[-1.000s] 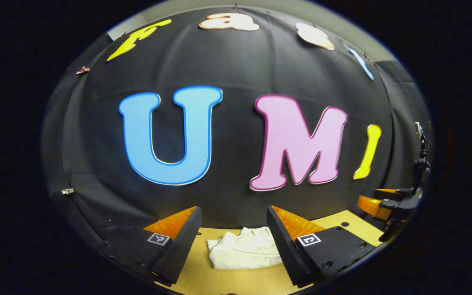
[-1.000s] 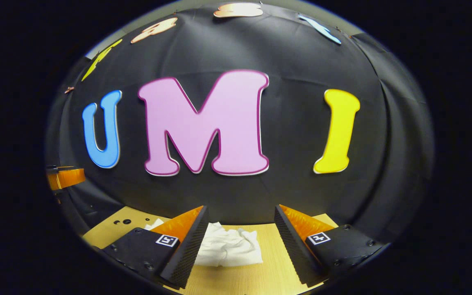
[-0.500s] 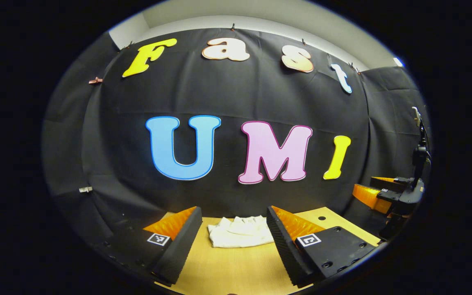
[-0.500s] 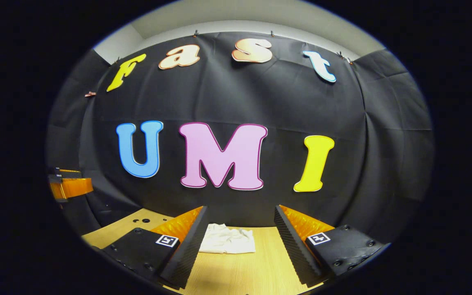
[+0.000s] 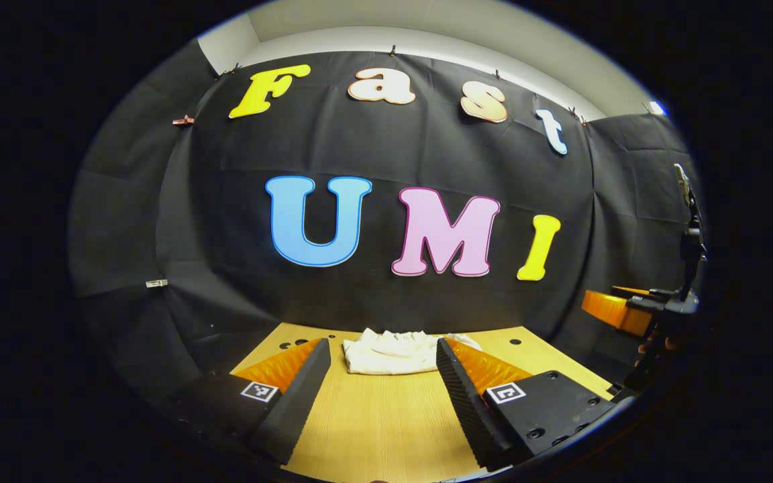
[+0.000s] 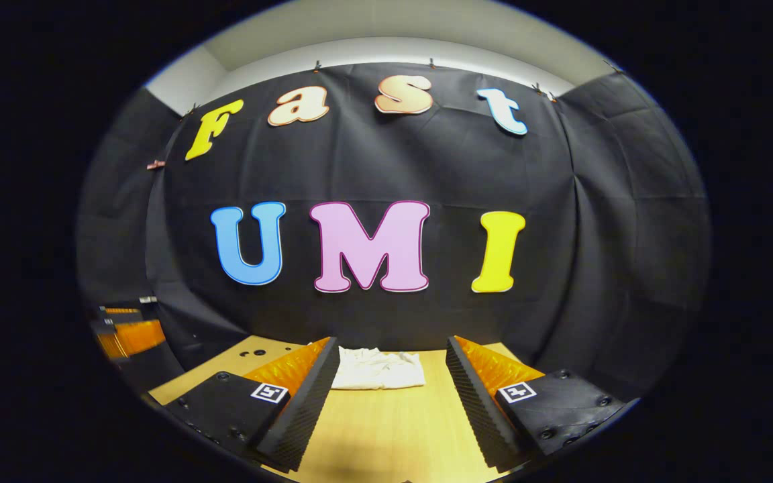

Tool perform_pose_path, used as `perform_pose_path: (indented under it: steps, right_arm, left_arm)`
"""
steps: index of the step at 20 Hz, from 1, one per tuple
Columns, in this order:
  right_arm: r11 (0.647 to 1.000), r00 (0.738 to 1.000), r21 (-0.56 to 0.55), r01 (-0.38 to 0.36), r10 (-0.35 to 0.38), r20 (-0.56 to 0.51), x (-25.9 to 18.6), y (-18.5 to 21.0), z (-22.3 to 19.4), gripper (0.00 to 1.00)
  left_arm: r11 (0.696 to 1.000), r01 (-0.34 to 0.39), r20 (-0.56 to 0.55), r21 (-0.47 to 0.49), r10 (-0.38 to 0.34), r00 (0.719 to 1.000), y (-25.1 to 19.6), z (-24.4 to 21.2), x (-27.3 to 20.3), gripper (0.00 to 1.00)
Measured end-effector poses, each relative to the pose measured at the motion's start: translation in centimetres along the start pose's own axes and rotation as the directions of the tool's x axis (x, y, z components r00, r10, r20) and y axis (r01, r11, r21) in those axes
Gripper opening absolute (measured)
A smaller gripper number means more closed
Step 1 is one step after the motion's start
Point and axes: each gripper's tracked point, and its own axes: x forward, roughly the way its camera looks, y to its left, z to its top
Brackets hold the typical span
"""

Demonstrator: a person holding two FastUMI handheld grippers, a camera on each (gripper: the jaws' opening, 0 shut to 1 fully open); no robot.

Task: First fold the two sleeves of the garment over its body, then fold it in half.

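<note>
Moved: both tongs drawn back from garment since a second ago; more desk now shows.
Left tongs (image 5: 380, 365): spread wide, holding nothing.
Right tongs (image 6: 392, 365): likewise.
Garment (image 5: 393, 351): white, folded, at desk's far edge.
Desk (image 5: 386, 422): light wood, drilled holes; black cloth wall behind.

- Left gripper view sat low over the table (image 5: 386, 429), faced the booth's back wall (image 5: 386, 147), looked forward between its own two spread fingers (image 5: 299, 396).
- Garment (image 5: 393, 351) lay ahead near the table's far edge, well apart from the camera.
- Right gripper (image 5: 618, 312) showed at this view's right edge.
- Right gripper view sat likewise low, faced the same wall (image 6: 373, 161) over the table (image 6: 386, 429), slightly further right.
- Left gripper (image 6: 128, 335) showed at its left edge.
- Shared: wall, tabletop, garment (image 6: 376, 369).
</note>
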Motion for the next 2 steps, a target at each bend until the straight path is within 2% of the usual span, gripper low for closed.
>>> perform_pose_path:
  steps: [2]
  right_arm:
    - [1.0, 1.0, 0.026, 0.015, -0.014, -0.02, -0.69, -0.49, -1.3, 0.97]
  left_arm:
    - [1.0, 0.008, -0.028, 0.014, -0.008, 1.0, -0.14, -1.55, -0.64, 0.96]
